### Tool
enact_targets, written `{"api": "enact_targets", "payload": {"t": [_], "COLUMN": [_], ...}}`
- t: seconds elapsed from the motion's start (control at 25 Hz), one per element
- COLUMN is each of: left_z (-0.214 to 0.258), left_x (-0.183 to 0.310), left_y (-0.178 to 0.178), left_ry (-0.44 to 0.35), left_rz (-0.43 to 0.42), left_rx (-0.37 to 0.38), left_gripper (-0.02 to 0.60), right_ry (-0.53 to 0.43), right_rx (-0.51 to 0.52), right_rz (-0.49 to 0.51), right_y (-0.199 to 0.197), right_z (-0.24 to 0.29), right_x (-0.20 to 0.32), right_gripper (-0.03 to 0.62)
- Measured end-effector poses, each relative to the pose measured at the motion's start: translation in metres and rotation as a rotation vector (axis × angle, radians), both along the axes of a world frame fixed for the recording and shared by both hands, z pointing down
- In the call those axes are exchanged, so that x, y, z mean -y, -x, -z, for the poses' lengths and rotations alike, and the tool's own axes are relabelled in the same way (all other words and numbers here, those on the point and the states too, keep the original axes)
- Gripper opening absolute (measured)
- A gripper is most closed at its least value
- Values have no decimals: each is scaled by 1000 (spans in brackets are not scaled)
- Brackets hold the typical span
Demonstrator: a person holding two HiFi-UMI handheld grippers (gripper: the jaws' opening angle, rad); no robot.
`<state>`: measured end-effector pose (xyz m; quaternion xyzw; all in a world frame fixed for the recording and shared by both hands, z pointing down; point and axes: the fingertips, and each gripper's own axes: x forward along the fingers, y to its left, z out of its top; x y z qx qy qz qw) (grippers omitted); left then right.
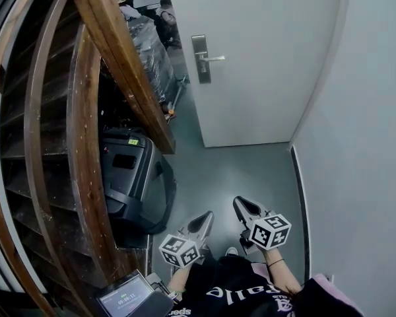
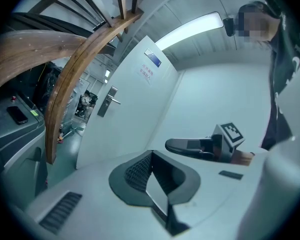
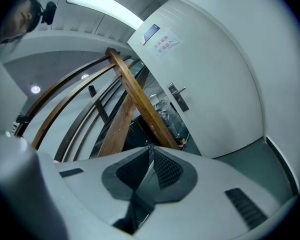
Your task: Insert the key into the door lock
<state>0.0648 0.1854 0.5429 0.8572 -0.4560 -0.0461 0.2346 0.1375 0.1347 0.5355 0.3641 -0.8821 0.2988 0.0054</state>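
Both grippers low and near me, door lock far off.
My left gripper (image 1: pixel 207 215) and right gripper (image 1: pixel 239 204) sit side by side over the grey floor (image 1: pixel 251 170). Each has its jaws pressed together with nothing showing between them. The door lock (image 1: pixel 200 59) is a metal plate on the left edge of the white door (image 1: pixel 270 58), lever handle (image 1: pixel 213 58) pointing right. A wooden stair rail (image 1: pixel 122 58) and a black case (image 1: pixel 129 177) are on my left.
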Motion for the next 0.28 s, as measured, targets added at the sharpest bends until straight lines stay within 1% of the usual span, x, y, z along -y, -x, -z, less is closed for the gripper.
{"api": "enact_targets", "payload": {"t": [0.28], "left_z": [0], "left_x": [-15], "left_y": [-12], "left_ry": [-2], "left_rz": [3], "left_rx": [10], "left_gripper": [5], "right_ry": [-4], "right_rx": [7], "right_rz": [10], "right_y": [-10], "right_z": [-1], "right_x": [-14], "right_gripper": [41]}}
